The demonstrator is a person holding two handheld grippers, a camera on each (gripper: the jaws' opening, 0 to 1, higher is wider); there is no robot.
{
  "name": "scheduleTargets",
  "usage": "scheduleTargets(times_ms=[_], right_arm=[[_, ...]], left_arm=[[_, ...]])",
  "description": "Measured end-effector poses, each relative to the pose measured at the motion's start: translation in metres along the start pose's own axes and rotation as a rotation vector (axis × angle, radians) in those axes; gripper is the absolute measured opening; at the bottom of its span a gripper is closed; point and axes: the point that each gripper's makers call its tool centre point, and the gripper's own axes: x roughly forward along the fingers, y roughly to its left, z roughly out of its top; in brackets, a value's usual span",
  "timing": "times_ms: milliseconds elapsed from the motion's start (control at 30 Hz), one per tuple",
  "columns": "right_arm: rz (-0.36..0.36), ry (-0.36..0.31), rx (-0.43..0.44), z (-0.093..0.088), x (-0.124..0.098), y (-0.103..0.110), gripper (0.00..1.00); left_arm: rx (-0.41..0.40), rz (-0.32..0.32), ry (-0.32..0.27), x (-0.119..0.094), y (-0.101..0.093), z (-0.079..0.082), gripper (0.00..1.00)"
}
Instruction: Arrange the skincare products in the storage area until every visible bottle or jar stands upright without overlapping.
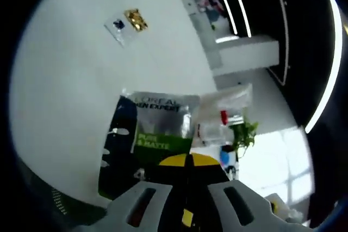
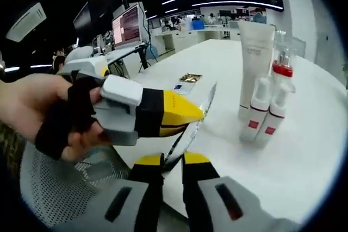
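Left gripper view: the left gripper (image 1: 187, 169) is clenching a flat L'Oreal Men Expert sachet (image 1: 155, 134) by its lower edge, holding it above the white worktop (image 1: 70, 80). It looks light, thin and floppy, so an edge pinch suits.

Right gripper view: the right gripper (image 2: 173, 161) is meeting the sachet's edge; I cannot tell whether its jaws are pinching. A tube and pump bottles (image 2: 266, 107) are standing upright nearby.
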Motion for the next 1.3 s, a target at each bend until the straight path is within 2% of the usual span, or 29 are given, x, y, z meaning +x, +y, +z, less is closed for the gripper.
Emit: scheduleTargets(times_ms=[67,267,500,767,867,933,1000,1067,1100,1133,1233,1300], right_arm=[[-0.008,0.009,0.035,-0.003,-0.002,-0.003,0.08],[-0.024,0.010,0.171,-0.006,-0.006,-0.012,0.03],[0.011,-0.011,0.286,-0.004,-0.007,-0.010,0.01],[0.039,-0.031,0.329,-0.001,-0.010,-0.007,0.01],[0.077,-0.036,0.348,0.000,-0.010,0.000,0.01],[0.130,-0.075,0.402,0.009,-0.011,0.009,0.01],[0.137,-0.092,0.423,0.011,-0.014,0.009,0.01],[0.161,-0.119,0.515,0.015,-0.015,0.010,0.01],[0.159,-0.125,0.525,0.016,-0.015,0.008,0.01],[0.154,-0.120,0.513,0.014,-0.016,0.006,0.01],[0.148,-0.132,0.570,0.015,-0.017,0.002,0.01],[0.155,-0.160,0.614,0.021,-0.020,0.001,0.01]], left_arm=[[-0.036,-0.001,0.003,0.000,0.002,-0.001,0.00],[-0.055,-0.025,0.018,0.000,0.000,-0.004,0.00],[0.005,-0.055,0.032,-0.004,-0.005,-0.002,0.01],[0.050,-0.057,0.032,-0.017,0.004,0.002,0.15],[0.057,-0.053,0.032,-0.022,0.010,0.003,0.20],[0.046,-0.068,0.019,-0.028,0.010,0.006,0.21],[0.042,-0.077,0.001,-0.033,0.013,0.013,0.20],[0.044,-0.075,-0.014,-0.040,0.018,0.018,0.20],[0.037,-0.079,-0.027,-0.042,0.021,0.021,0.20],[0.023,-0.085,-0.041,-0.045,0.022,0.024,0.21],[-0.079,-0.103,-0.106,-0.053,0.026,0.034,0.23],[-0.097,-0.121,-0.133,-0.055,0.023,0.040,0.27]])
